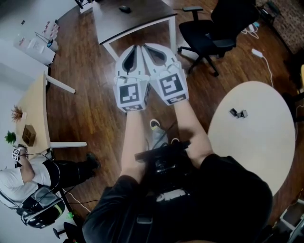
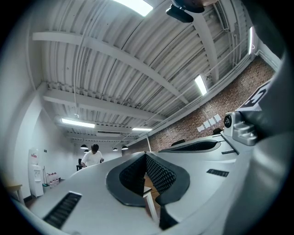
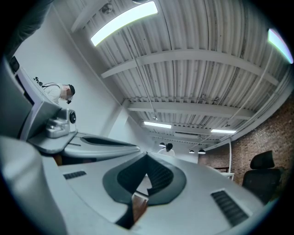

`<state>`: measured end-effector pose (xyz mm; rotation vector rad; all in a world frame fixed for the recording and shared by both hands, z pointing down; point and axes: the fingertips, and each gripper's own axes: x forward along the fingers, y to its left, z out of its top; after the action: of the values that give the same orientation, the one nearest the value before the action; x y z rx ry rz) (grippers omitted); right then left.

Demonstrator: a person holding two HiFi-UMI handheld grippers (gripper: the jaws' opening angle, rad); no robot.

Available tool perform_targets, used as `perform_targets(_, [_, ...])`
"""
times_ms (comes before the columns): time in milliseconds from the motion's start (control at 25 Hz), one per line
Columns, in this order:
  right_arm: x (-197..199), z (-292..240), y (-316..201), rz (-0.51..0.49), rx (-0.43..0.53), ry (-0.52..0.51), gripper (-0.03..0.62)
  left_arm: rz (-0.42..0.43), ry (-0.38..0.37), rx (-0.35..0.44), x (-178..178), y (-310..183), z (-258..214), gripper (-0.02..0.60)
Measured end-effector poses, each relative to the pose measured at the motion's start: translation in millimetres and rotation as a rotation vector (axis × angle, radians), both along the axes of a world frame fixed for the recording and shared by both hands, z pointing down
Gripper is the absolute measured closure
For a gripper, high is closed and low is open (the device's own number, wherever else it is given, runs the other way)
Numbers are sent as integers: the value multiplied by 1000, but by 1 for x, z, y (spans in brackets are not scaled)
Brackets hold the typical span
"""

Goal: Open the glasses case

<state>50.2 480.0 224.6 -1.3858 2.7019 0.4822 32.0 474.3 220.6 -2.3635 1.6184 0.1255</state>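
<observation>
I hold both grippers side by side in front of me, over the wooden floor, pointing slightly upward. In the head view my left gripper (image 1: pixel 134 47) and right gripper (image 1: pixel 148 46) almost touch, each with its marker cube toward me. Both are shut with nothing between the pads. The left gripper view looks along the closed left gripper (image 2: pixel 146 153) at the ceiling, and the right gripper view does the same along the right gripper (image 3: pixel 147 155). A small dark oval object (image 1: pixel 124 8) lies on the dark table ahead; I cannot tell whether it is the glasses case.
A dark-topped table (image 1: pixel 142 21) with white legs stands ahead, a black office chair (image 1: pixel 209 33) to its right. A round white table (image 1: pixel 256 137) at my right carries small dark items (image 1: pixel 238 113). A wooden desk (image 1: pixel 35 114) and a seated person (image 1: pixel 28 175) are at left.
</observation>
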Motion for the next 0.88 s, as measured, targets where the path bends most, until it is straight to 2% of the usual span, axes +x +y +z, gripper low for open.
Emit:
perform_targets(520, [-22,17,-74,27,-42,46,591,22,44,-26,-23,-74,15,583])
perform_targets(880, [-67,4,-157,11,-27,59,591,5,56,-7,-68,-157,2,583])
